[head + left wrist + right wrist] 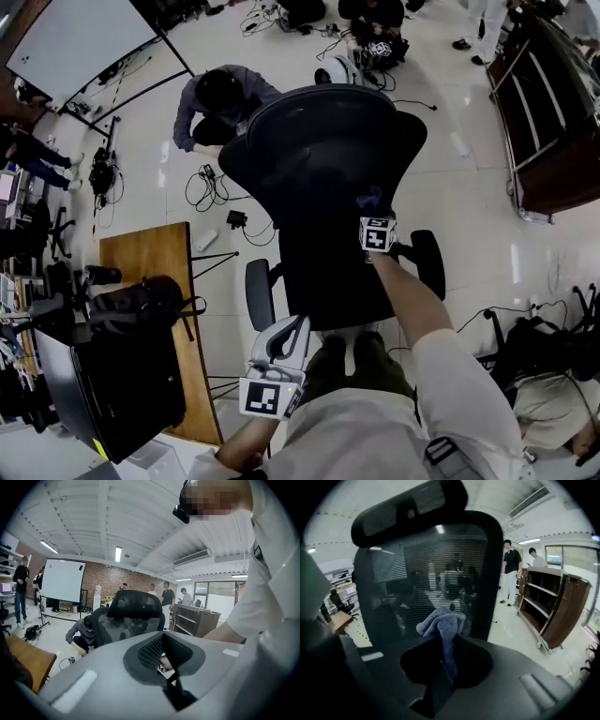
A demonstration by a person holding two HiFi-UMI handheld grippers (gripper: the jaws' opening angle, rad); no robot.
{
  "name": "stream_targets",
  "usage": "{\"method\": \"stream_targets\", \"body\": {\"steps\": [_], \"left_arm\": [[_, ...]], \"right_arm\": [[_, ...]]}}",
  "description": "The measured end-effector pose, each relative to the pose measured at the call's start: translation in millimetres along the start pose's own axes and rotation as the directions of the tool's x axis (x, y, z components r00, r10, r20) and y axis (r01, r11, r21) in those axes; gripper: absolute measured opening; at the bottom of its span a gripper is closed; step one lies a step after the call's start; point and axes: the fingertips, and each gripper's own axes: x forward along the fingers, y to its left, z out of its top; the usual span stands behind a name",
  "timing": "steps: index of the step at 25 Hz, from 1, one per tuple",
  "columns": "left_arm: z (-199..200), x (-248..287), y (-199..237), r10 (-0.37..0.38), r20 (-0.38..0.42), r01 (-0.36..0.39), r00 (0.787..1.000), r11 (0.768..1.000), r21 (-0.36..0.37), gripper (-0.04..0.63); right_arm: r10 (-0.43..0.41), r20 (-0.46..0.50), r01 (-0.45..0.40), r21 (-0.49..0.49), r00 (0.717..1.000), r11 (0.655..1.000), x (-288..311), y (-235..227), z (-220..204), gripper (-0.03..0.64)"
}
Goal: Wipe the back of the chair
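A black office chair (328, 150) with a mesh back stands in front of me, its back toward me. My right gripper (373, 214) is shut on a blue cloth (370, 200) and holds it at the chair back's right side. In the right gripper view the cloth (443, 623) bunches out of the gripper (443, 651) right against the mesh back (417, 573), below the headrest (408, 513). My left gripper (292, 328) hangs low near my body, behind the seat, shut on nothing. Its view shows the gripper (165, 660) aimed at the chair (136, 616) from a distance.
A wooden desk (155, 272) with a black bag (141, 305) stands at the left. A person (220, 98) crouches on the floor beyond the chair, among cables (211, 187). A dark wooden shelf cart (553, 122) stands to the right, a whiteboard (75, 37) far left.
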Motion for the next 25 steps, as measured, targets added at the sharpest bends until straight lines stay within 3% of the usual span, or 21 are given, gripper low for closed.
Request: {"method": "stream_targets", "body": {"steps": [4, 6, 7, 9, 12, 15, 18, 19, 22, 25], "left_arm": [[4, -31, 32, 0.079, 0.028, -0.079, 0.996, 0.997, -0.022, 0.152], [-7, -45, 58, 0.135, -0.059, -0.137, 0.989, 0.990, -0.033, 0.152], [-19, -52, 69, 0.166, -0.158, -0.174, 0.973, 0.984, -0.035, 0.152], [-40, -65, 92, 0.249, -0.301, -0.265, 0.921, 0.964, -0.014, 0.152], [-76, -97, 120, 0.332, -0.360, -0.361, 0.872, 0.933, -0.015, 0.152], [-127, -124, 142, 0.356, -0.361, -0.394, 0.862, 0.918, -0.037, 0.152], [-139, -121, 149, 0.369, -0.345, -0.405, 0.863, 0.914, -0.035, 0.152], [-128, -114, 150, 0.370, -0.310, -0.399, 0.876, 0.916, -0.033, 0.152], [-60, -73, 152, 0.373, -0.064, -0.375, 0.926, 0.926, -0.040, 0.152], [-46, -39, 134, 0.313, -0.037, -0.313, 0.949, 0.949, -0.024, 0.152]], "right_arm": [[0.189, -0.077, -0.194, -0.064, 0.979, 0.979, 9, 154, -47, 0.051], [0.236, -0.124, -0.248, -0.096, 0.964, 0.964, 30, 214, -64, 0.051], [0.258, -0.140, -0.275, -0.114, 0.956, 0.955, 43, 237, -65, 0.051], [0.305, -0.153, -0.327, -0.149, 0.940, 0.933, 72, 272, -60, 0.051], [0.324, -0.166, -0.349, -0.157, 0.931, 0.924, 110, 305, -79, 0.051], [0.312, -0.211, -0.349, -0.171, 0.926, 0.921, 139, 328, -128, 0.051], [0.267, -0.228, -0.302, -0.134, 0.936, 0.944, 143, 301, -133, 0.051], [0.248, -0.226, -0.281, -0.124, 0.942, 0.952, 144, 283, -128, 0.051], [0.213, -0.166, -0.227, -0.066, 0.963, 0.972, 147, 212, -98, 0.051], [0.133, -0.118, -0.121, 0.105, 0.984, 0.987, 144, 110, -81, 0.051]]}}
